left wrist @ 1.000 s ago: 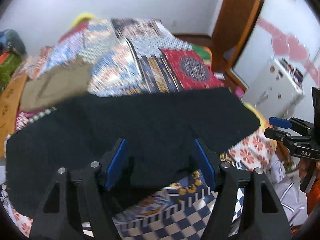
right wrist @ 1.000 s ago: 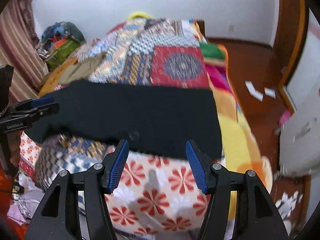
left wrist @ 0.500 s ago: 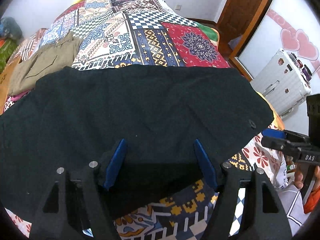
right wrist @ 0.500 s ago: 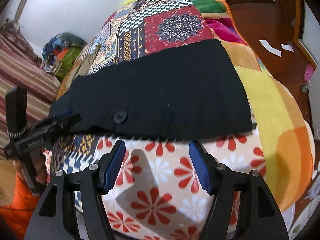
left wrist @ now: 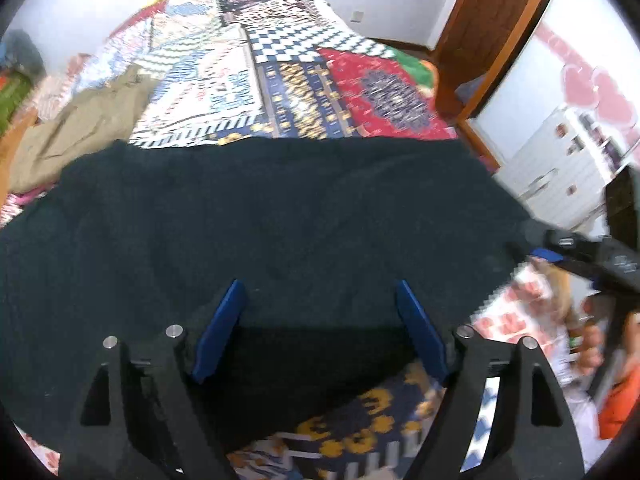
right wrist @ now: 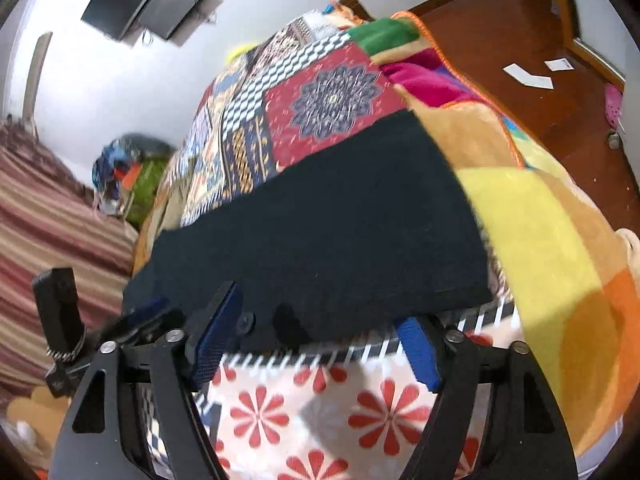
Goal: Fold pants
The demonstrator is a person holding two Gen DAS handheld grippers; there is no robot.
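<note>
Both my grippers pitch down at the near edge of the bed. Left gripper point(left wrist: 320, 328) hovers over the black pants point(left wrist: 260, 232), jaws spread wide, just been opening, dark cloth lying between the blue pads but not pinched as far as I can see. Right gripper point(right wrist: 320, 340) sits at the pants' point(right wrist: 320, 232) near hem, rolled a bit, jaws also just been opening, released. Pants lie flat on the patchwork bedspread point(left wrist: 288, 80), long axis running side to side across the bed, near edge hanging over the side. Khaki garment point(left wrist: 80, 128) lies further back left.
</note>
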